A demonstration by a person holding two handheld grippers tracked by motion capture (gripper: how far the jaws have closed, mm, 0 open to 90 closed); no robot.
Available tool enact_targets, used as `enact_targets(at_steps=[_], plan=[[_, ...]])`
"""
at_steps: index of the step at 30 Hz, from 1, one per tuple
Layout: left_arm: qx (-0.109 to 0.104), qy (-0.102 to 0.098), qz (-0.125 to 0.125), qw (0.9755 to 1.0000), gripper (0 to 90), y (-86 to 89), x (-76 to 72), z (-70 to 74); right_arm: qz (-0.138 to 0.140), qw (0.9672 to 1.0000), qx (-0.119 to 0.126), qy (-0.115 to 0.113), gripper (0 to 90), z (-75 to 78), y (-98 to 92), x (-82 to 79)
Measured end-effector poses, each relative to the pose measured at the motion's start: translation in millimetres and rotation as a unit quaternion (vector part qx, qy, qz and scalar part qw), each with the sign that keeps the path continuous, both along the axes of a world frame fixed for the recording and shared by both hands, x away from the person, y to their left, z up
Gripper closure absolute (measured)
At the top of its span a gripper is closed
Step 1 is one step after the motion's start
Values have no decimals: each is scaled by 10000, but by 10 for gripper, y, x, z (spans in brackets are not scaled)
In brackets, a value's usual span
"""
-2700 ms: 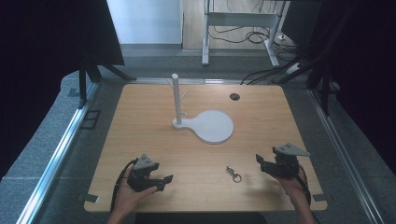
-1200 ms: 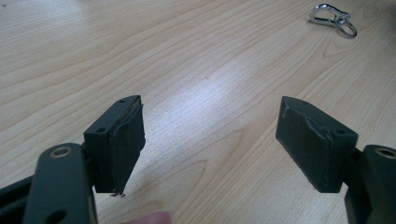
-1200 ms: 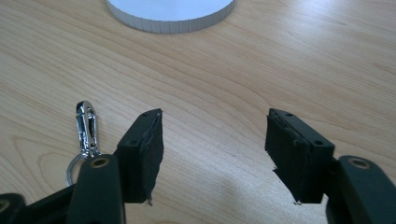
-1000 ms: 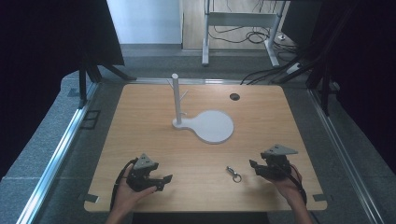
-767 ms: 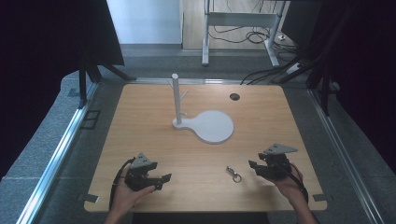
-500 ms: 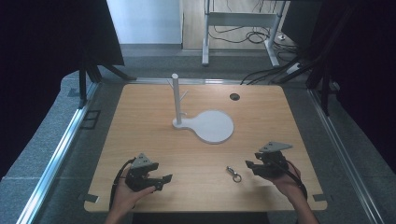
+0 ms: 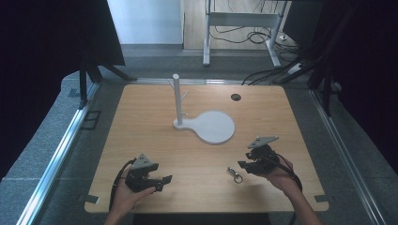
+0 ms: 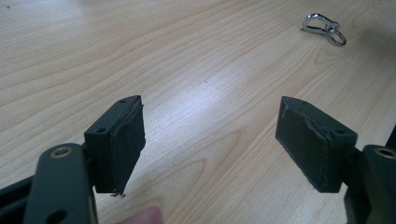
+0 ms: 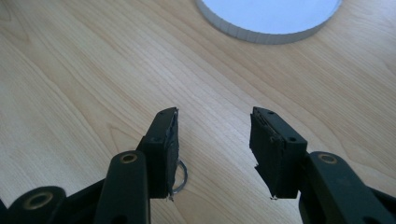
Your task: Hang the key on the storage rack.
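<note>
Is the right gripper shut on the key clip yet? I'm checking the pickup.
No: the right gripper is open, jaws just closing; the key clip lies on the table.

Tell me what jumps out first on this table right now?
The white stand, a post with short pegs on a round base, rises near the middle of the wooden table. A small metal clip with a ring lies near the front edge, just left of the right gripper, whose jaws have just been closing with nothing between them. The left gripper rests open at the front left.
</note>
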State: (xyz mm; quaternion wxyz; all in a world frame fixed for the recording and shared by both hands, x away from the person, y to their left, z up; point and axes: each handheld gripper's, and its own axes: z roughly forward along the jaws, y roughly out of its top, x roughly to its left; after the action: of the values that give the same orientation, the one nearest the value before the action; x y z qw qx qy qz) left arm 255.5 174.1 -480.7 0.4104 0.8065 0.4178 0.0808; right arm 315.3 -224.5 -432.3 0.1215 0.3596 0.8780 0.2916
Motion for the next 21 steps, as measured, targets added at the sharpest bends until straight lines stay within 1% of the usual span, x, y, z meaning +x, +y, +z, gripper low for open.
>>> enact_targets(at_steps=[3, 5, 11, 16, 20, 21], plan=[[15, 10, -22, 10000, 244, -4, -3, 0, 101, 9999, -77, 75, 534, -2, 57, 25], [16, 9, -28, 10000, 244, -7, -5, 2, 160, 9997, -123, 163, 553, -5, 93, 36], [41, 24, -53, 10000, 246, -15, -7, 0, 330, 9984, -298, 353, 563, -44, 185, 54], [59, 29, -66, 10000, 248, -26, -8, -5, 368, 9971, -475, 475, 565, -110, 235, 61], [84, 36, -83, 9999, 249, -35, -7, -13, 430, 9954, -643, 570, 565, -182, 271, 66], [84, 36, -83, 9999, 249, -35, -7, -13, 419, 9952, -651, 597, 566, -201, 279, 68]])
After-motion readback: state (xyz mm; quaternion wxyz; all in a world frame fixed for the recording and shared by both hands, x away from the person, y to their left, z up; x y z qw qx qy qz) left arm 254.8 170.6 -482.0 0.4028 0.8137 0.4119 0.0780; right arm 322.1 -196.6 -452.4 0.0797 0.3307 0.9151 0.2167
